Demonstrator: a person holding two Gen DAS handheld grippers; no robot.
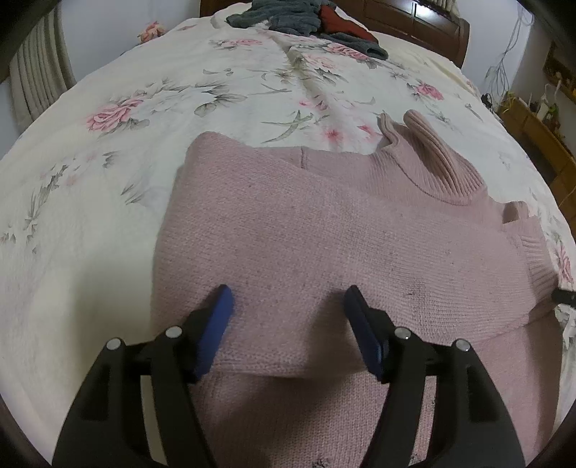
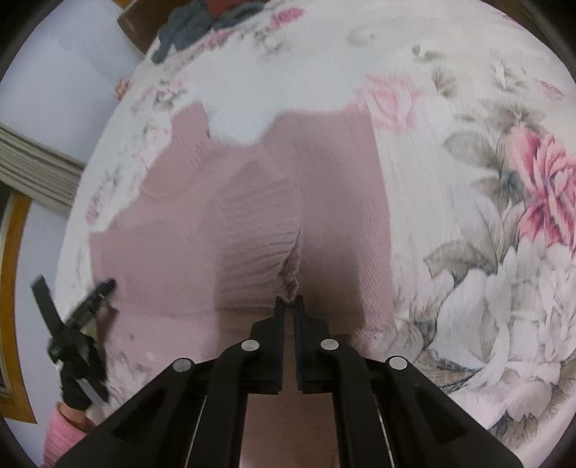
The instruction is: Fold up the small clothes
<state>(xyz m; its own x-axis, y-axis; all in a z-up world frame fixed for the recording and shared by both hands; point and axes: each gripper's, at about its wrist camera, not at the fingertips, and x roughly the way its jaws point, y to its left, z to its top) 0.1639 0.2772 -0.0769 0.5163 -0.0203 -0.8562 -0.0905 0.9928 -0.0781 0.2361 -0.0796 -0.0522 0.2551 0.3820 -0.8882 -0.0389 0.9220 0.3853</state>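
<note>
On the bed (image 1: 108,223), with its white cover of pink flowers, lies a pink sweater (image 1: 324,234), partly folded, with one layer lying over another. Just above the near part of the sweater is the left claw (image 1: 286,293), and its two blue fingers (image 1: 219,309) are spread wide with nothing between them. The right claw (image 2: 288,300) has its fingers pressed close together, pinching a bit of the sweater's ribbed edge (image 2: 291,284) right at the tips. The left view shows the sweater's ribbed neck (image 1: 435,158) at the far right, plus a grey cloth (image 1: 288,16) and a red cloth (image 1: 342,21) piled far off by the wooden headboard (image 1: 414,25). The right view is blurry, but it shows what the left view does not: the pinched edge up close, the whole left claw from the side, and a pink sleeve (image 2: 61,437) of the person holding it.
</note>
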